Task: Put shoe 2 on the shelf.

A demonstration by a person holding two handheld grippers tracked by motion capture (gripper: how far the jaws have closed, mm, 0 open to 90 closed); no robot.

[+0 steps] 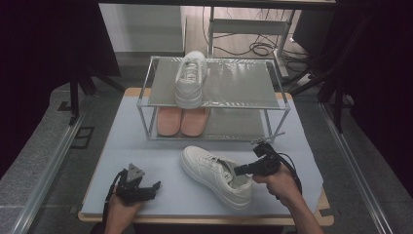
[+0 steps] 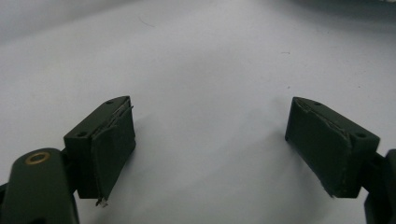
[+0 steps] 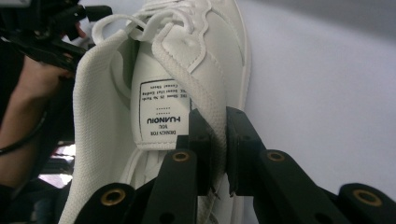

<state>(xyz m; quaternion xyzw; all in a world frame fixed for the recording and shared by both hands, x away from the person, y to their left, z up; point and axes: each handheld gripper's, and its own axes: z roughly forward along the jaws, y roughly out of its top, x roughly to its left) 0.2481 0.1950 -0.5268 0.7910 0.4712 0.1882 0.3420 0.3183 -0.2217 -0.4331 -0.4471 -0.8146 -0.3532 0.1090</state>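
A white sneaker [image 1: 214,174] lies on the white mat, toe pointing to the far left. My right gripper [image 1: 242,169] is shut on the sneaker's collar [image 3: 218,126], one jaw inside the shoe and one outside, beside the printed insole label [image 3: 161,112]. My left gripper [image 1: 152,187] rests low on the mat at the near left, open, with bare mat between its pads [image 2: 114,140]. A second white sneaker [image 1: 190,78] stands on the top shelf of the rack [image 1: 272,105]. A pink pair [image 1: 182,120] sits on the lower shelf.
The metal rack has thin posts [image 1: 141,122] at its corners and stands at the far half of the mat [image 1: 131,146]. The wooden table edge [image 1: 195,219] runs along the front. Cables [image 1: 258,48] lie on the floor beyond.
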